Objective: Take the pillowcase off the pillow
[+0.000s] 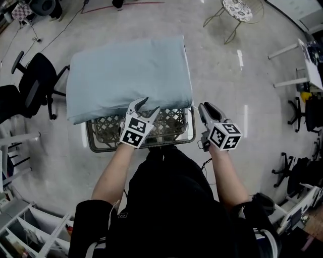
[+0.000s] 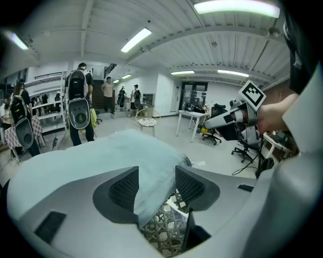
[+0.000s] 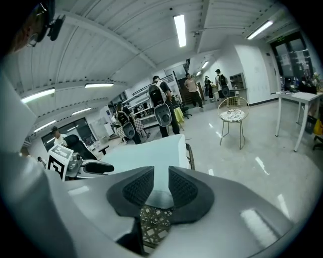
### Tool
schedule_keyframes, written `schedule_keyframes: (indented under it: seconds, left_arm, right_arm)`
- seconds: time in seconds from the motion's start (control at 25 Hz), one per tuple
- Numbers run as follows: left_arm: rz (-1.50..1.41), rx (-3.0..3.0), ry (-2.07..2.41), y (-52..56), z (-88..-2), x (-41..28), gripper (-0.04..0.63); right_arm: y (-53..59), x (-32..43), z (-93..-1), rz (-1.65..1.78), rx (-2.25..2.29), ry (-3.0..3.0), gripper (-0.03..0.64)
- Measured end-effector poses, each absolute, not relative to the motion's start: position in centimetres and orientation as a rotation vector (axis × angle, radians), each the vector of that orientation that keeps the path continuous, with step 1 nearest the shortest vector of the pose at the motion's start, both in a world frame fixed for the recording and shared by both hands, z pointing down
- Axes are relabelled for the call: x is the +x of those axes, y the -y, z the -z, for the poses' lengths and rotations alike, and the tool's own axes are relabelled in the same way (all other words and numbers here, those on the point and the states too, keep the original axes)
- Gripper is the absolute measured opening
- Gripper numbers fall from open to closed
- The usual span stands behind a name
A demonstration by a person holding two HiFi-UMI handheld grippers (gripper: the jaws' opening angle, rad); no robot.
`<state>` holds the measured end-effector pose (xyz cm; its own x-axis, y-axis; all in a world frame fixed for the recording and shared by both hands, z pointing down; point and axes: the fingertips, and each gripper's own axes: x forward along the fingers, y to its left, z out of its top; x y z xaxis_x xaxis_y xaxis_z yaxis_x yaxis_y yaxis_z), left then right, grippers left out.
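Two layers matter here: a soft, light pillow (image 1: 128,75) and the thin blue-grey pillowcase (image 1: 151,58) around it. We judge both limp and easy to bunch. The cloth should slide over the filling once pulled, but a pinch taken too deep would catch the filling as well. The pillow lies flat across the top of a lattice basket (image 1: 103,143) on the floor, overhanging it on the left and at the far side.

Our left gripper (image 1: 145,107) is at the pillow's near edge. Its jaws stand wide apart with a fold of the cloth between them, and the pads are not pressing on it. Our right gripper (image 1: 206,108) hangs just beside the basket's near right corner, clear of the pillow. Its jaws are only narrowly apart and have nothing in them.

We would take hold at the near edge, pinching cloth alone, and use the other gripper to pin the pillow down. We cannot tell from here which end of the case is open.

The basket is light-looking and may shift or tip under a hard pull. An office chair (image 1: 38,75) stands near on the left. A wire chair (image 1: 237,10) and some people (image 2: 78,101) are well apart from us.
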<state>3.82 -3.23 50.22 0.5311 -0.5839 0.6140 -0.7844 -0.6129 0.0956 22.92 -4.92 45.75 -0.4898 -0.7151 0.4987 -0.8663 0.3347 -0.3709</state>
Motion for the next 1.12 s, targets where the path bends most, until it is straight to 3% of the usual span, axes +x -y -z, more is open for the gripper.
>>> schedule_keyframes:
  seconds: [0.32, 0.48, 0.8, 1.12]
  left_arm:
    - [-1.033, 2.35, 1.044, 5.8, -57.8, 6.2, 0.235]
    - [-1.143, 2.309, 1.061, 6.8, -59.3, 5.9, 0.232]
    - [-1.155, 2.185, 1.148, 7.6, -59.3, 3.5, 0.032]
    - [-1.124, 2.109, 1.206, 6.7, -58.1, 1.5, 0.011]
  right_arm:
    - [7.3, 25.9, -55.1, -1.046, 1.401, 2.235, 0.102]
    - [8.7, 26.3, -58.7, -1.156, 1.319, 2.229, 0.142]
    - [9.8, 23.7, -61.8, -1.315, 1.038, 2.305, 0.183]
    - [8.6, 21.5, -61.5, -1.247, 0.813, 2.301, 0.232]
